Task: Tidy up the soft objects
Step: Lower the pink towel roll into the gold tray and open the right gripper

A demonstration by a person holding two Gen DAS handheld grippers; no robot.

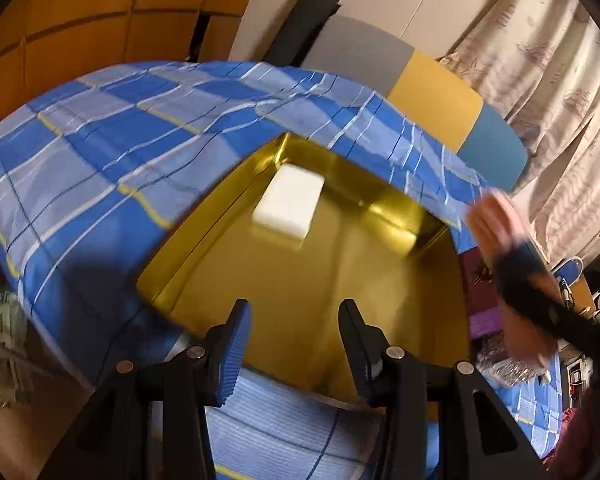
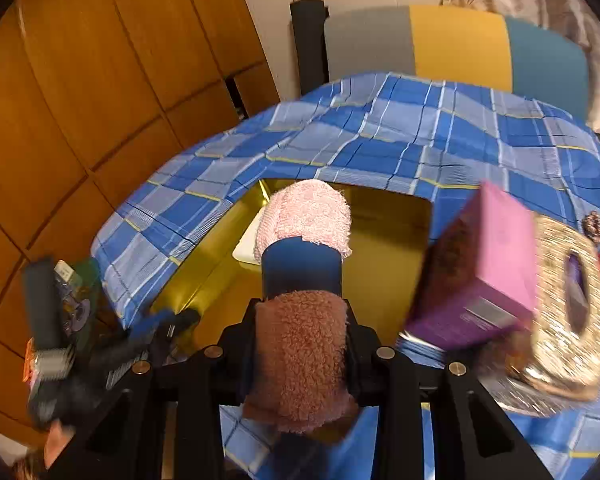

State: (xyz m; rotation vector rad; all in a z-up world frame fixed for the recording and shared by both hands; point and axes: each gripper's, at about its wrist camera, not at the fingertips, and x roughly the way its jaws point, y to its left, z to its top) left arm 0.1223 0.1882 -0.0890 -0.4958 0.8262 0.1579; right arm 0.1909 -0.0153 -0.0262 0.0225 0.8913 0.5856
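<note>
The tray (image 1: 384, 280) looks like glossy gold card or foil, mirror-smooth. The white block (image 1: 289, 200) in it is matt and smooth. The plaid sheet (image 1: 100, 160) is thin woven cloth, lightly creased. The rolled towel (image 2: 304, 280) is fuzzy pink terry with a smooth blue band. The wardrobe (image 2: 100, 80) is satin wood. The purple box (image 2: 488, 264) is printed card. The curtain (image 1: 560, 80) is soft cloth.

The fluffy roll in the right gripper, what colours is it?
The fluffy roll is light pink at the far end, brownish-pink near the gripper, with a dark blue band around its middle. Best seen in the right wrist view.
</note>
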